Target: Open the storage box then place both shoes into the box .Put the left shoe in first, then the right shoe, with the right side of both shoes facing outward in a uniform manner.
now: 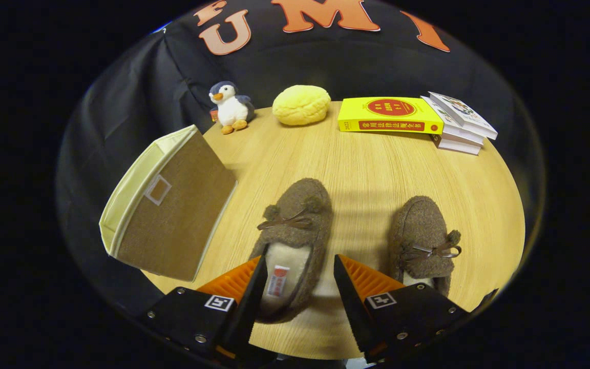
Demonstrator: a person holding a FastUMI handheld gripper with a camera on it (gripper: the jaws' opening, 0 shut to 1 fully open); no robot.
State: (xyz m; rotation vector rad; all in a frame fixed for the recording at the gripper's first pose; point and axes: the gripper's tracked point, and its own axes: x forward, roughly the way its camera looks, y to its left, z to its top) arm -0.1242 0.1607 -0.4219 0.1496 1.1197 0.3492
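Fuzzy, matt fleece on both shoes (295,220) (420,236); coarse woven cloth on the storage box (172,215); smooth pale wood-grain on the table (377,169); glossy paper on the books (390,115).

On the spine of the yellow book (390,121), lying at the counter's far edge, we can read "2022" beside a red band of Chinese characters too small for us to make out. The red tag (277,280) inside the left slipper (295,241) carries print we cannot read. The box's (172,205) label window is blank.
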